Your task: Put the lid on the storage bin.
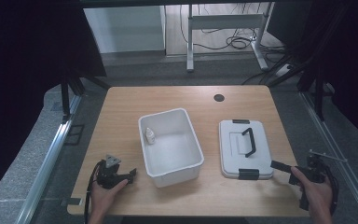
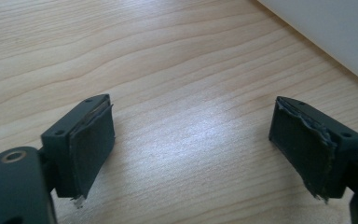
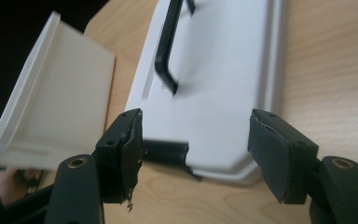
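Note:
A white open bin [image 1: 196,161] stands mid-table with a small white bottle [image 1: 150,135] in its far left corner. To its right lies a white lid [image 1: 261,140] with a black handle [image 1: 248,142] and black clips. My left gripper [image 1: 131,175] rests on the table just left of the bin's near corner, jaws wide apart with only bare wood between them [image 2: 191,149]. My right gripper [image 1: 279,166] is low at the lid's near right corner, open, its jaws [image 3: 196,154] spanning the lid's near edge [image 3: 223,93] and a black clip [image 3: 165,151] without touching.
The wooden table [image 1: 121,112] has a black grommet [image 1: 219,98] near its far edge. The bin's outer wall [image 3: 60,107] is left of the lid in the right gripper view. A desk frame and cables stand beyond the table.

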The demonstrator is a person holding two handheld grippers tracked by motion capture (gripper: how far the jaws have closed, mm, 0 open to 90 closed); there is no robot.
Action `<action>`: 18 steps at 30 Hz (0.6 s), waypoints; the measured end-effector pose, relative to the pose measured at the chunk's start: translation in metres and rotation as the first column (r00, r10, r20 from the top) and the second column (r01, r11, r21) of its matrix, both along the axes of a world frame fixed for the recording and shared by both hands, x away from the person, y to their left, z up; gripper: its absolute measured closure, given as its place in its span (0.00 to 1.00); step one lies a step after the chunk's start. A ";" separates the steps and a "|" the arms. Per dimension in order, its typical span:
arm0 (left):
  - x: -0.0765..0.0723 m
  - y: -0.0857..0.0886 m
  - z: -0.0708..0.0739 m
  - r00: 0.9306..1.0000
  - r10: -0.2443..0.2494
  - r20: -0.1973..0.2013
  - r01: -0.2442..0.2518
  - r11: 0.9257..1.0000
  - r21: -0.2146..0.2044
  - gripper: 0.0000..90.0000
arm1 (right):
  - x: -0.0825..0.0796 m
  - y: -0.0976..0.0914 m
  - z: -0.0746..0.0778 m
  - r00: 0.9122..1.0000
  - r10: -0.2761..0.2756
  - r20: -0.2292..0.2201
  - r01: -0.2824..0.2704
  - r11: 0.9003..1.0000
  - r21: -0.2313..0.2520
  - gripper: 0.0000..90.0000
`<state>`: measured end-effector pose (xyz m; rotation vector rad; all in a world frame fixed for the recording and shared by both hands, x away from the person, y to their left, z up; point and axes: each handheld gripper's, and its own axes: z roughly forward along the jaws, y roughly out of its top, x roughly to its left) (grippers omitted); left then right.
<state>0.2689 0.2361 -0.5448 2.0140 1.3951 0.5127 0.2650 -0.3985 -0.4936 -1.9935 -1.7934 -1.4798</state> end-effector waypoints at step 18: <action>0.001 0.005 0.000 0.998 -0.059 -0.002 0.059 0.998 0.002 0.14 | -0.011 -0.001 0.001 0.999 0.052 -0.013 -0.053 0.994 -0.092 0.40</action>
